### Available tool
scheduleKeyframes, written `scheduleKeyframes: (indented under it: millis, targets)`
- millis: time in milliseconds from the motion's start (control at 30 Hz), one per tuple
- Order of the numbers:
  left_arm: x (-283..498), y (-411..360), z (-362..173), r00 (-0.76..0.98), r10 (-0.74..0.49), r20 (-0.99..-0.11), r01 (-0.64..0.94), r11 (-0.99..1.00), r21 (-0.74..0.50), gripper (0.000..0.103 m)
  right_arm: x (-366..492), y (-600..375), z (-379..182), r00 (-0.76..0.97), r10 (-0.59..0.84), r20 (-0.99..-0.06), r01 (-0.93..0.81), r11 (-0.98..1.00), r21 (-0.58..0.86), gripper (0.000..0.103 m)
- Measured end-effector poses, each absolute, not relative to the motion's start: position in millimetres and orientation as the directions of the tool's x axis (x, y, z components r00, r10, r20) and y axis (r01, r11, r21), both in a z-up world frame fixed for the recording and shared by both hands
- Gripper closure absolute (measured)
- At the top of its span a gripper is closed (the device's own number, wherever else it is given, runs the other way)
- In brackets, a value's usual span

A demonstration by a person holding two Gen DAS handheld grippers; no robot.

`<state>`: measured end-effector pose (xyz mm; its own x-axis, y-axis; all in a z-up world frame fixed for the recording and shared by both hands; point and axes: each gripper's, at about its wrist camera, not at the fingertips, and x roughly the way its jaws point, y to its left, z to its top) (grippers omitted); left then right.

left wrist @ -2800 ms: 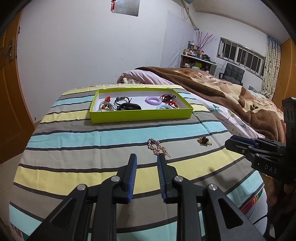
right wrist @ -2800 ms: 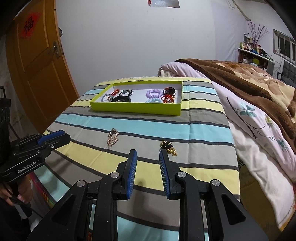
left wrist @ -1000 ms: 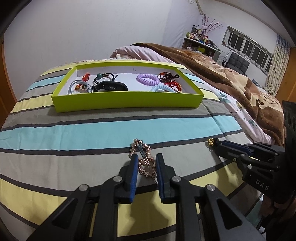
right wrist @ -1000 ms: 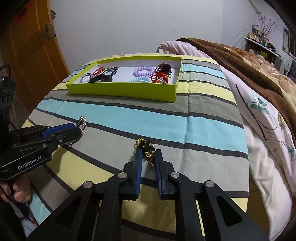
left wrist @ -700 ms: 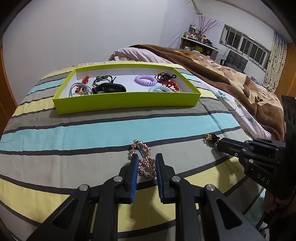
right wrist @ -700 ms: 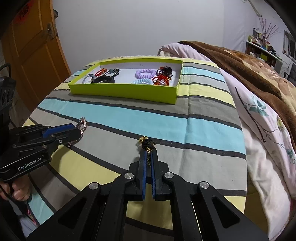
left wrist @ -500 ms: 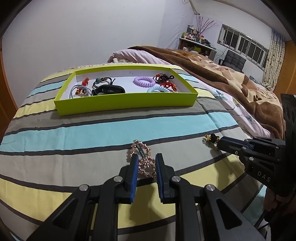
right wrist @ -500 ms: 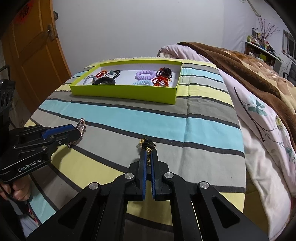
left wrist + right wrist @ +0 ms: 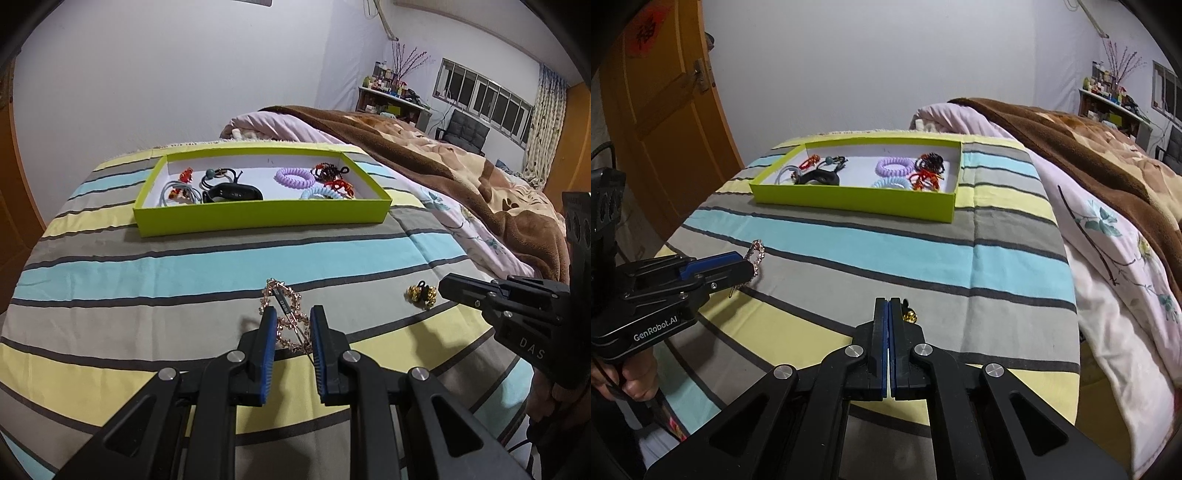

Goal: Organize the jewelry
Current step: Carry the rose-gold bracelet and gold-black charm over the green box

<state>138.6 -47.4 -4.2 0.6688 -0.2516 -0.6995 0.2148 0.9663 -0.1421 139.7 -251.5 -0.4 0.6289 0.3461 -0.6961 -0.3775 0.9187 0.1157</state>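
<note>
Rose-gold hair clip (image 9: pixel 284 317) sits pinched in the left tongs (image 9: pixel 292 332) – right tongs (image 9: pixel 888 317) closed on the gold charm (image 9: pixel 909 316) (both bound for the green tray (image 9: pixel 258 216), upper centre).

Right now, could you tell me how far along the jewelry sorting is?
Done: the green tray already holds hair ties, coil bands and a black band. In hand: the left gripper is shut on the rose-gold hair clip, and the right gripper is shut on the gold and black ornament. Left: carrying both pieces to the tray and releasing them inside.
</note>
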Motion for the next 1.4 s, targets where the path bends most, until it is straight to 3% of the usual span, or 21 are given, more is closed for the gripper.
scheduleKeyframes:
  millis: [233,300,367,700,733,767,800,1400]
  targets:
    - [130.4,-40.2,1.8,0.682,-0.25,-0.687,0.207,0.967,-0.146,0.084,141.3,-254.2,-1.1,0.62,0.345,-0.704,-0.379,0.918,0.115,0.1]
    - [129.3,-38.5,2.5,0.684,-0.251,-0.685,0.205,0.967,-0.149,0.084,141.9,-252.8,-3.3,0.62,0.335,-0.709,-0.393,0.915,0.089,0.078]
    - [128.5,-37.5,2.6,0.685,-0.251,-0.684,0.203,0.967,-0.152,0.084,144.7,-251.0,-7.6,0.607,0.337,-0.719,-0.408,0.909,0.083,0.072]
    - [129.2,-36.9,0.7,0.681,-0.253,-0.687,0.203,0.967,-0.154,0.084,162.4,-250.1,-27.3,0.566,0.303,-0.767,-0.404,0.913,0.062,0.072]
    - [129.6,-36.7,0.6,0.681,-0.252,-0.687,0.204,0.967,-0.153,0.084,162.3,-249.7,-27.2,0.567,0.302,-0.766,-0.404,0.913,0.06,0.075]
    - [130.3,-36.9,0.4,0.681,-0.252,-0.687,0.205,0.967,-0.152,0.084,162.2,-249.2,-27.0,0.568,0.298,-0.767,-0.403,0.913,0.057,0.087]
    - [131.1,-37.0,-0.1,0.681,-0.252,-0.688,0.205,0.967,-0.151,0.084,162.5,-248.8,-26.8,0.569,0.297,-0.767,-0.402,0.914,0.056,0.088]
    - [144.0,-33.3,25.6,0.727,-0.237,-0.644,0.227,0.969,-0.1,0.084,160.8,-241.5,26.0,0.661,0.349,-0.664,-0.39,0.916,0.094,0.088]
